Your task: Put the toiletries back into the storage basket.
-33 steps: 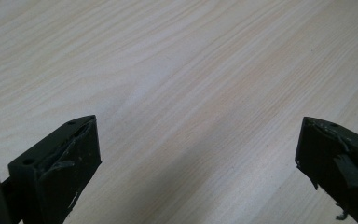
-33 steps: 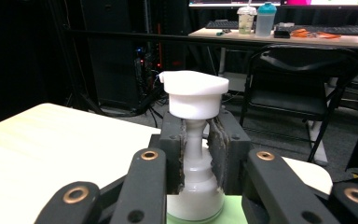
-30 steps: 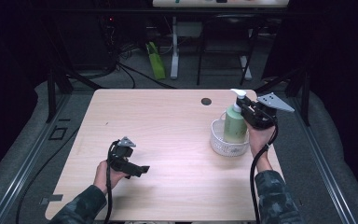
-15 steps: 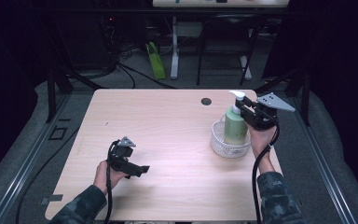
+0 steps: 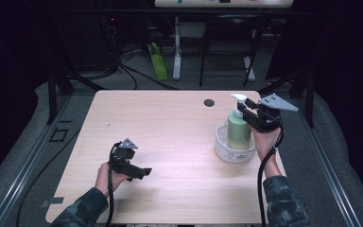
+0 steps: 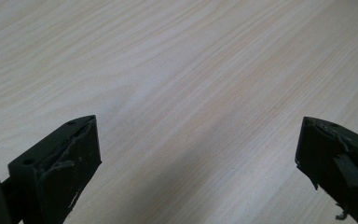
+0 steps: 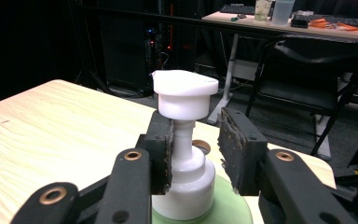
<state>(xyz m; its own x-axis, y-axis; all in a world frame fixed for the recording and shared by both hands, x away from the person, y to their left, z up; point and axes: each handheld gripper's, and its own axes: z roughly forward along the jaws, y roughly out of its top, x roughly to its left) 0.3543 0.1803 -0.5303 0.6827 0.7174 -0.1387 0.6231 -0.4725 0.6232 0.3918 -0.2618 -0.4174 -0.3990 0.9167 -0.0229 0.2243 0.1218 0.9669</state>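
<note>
— Pale wood table (image 5: 170, 127), dark room behind; what's changed?

— Hardly anything since a second ago. My right gripper (image 7: 195, 151) is where it was, at the pump neck of the green bottle (image 5: 239, 131). The bottle stands upright in the white basket (image 5: 228, 152) near the table's right edge, as before.

— Are you gripping it?

— My right jaws bracket the thin neck under the white pump head (image 7: 184, 91). The left pad seems to touch it; the right pad stands a little off. I cannot tell whether that counts as a grip.

— And your left hand?

— My left gripper (image 5: 131, 166) rests low on the near-left part of the table, same spot as earlier, jaws spread wide over bare wood.

— Anything else around?

— A small dark hole (image 5: 209, 102) in the tabletop beyond the basket. Past the table, a black chair (image 7: 317, 79) and a far desk (image 7: 289, 23) with a keyboard and clutter. A green thing (image 5: 159, 67) leans on the floor by the desk legs. Nothing lies between my two grippers.
</note>
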